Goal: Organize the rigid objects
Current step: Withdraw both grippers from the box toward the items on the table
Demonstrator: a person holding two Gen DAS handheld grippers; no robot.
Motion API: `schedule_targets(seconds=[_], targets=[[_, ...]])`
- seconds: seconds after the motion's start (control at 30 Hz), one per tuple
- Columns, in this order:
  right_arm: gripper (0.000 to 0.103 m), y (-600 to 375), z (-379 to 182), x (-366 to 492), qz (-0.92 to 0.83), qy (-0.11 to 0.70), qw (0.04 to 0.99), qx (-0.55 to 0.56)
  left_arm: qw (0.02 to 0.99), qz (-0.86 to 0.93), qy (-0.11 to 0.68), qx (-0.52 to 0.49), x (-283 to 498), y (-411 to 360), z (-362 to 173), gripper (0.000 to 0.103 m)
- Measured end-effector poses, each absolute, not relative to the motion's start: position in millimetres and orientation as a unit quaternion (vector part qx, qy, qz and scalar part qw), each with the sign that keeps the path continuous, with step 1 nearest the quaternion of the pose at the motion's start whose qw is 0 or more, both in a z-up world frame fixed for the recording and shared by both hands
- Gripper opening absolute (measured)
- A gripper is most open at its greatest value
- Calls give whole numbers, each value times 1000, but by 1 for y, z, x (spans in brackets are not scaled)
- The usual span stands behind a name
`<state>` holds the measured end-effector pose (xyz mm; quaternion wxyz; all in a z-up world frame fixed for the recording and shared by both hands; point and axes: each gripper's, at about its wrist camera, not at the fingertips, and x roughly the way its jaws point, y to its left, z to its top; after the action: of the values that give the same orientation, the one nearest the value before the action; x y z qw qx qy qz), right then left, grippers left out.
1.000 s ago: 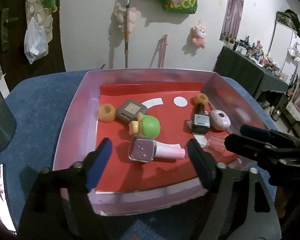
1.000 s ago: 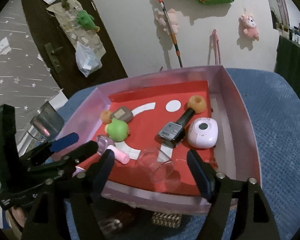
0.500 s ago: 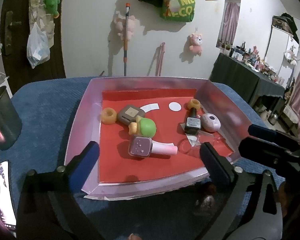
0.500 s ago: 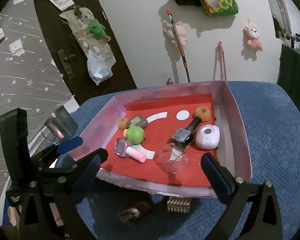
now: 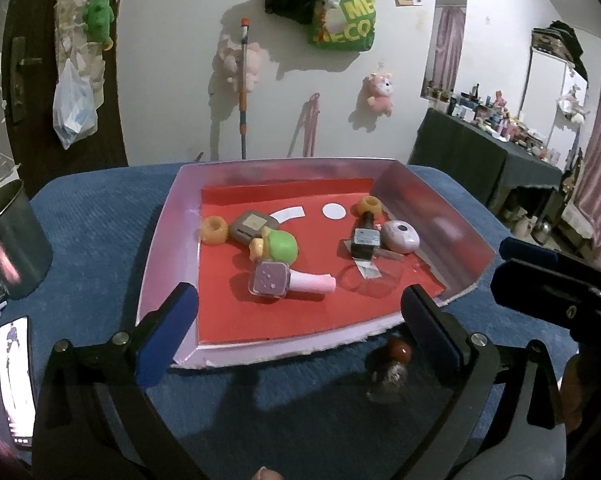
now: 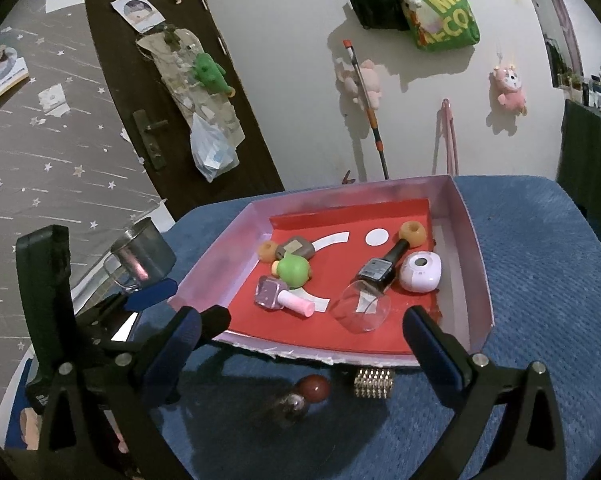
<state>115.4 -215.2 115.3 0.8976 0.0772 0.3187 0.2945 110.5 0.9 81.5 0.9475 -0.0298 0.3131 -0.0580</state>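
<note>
hovering wide open, both claws [image 5: 298, 320] [image 6: 304, 338] flank the tray's near rim [image 6: 300, 354].

Right tongs [image 6: 302, 330] stand wide, empty; tray [image 6: 478, 248] just beyond them, clear cup [image 6: 364, 310] lying between their tips.

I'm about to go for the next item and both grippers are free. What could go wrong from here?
1. The clear glass cup lies on its side in the tray, against the dark bottle; a nudge could roll it.
2. The small bottle with a brown round cap lies loose on the blue cloth beside the gold block; it may roll when gripped.
3. The left gripper sits close; the two could collide.
</note>
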Motion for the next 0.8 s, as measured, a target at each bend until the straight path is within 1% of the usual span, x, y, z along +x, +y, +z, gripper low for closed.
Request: schedule_targets(seconds=[0.23,0.8], targets=[[103,-216,117,100,293,313,900,74,945,-66,318,-26,97,-4,78,103],[103,-224,102,78,284,327,898,76,934,-89,345,-14,76,-22,59,103]])
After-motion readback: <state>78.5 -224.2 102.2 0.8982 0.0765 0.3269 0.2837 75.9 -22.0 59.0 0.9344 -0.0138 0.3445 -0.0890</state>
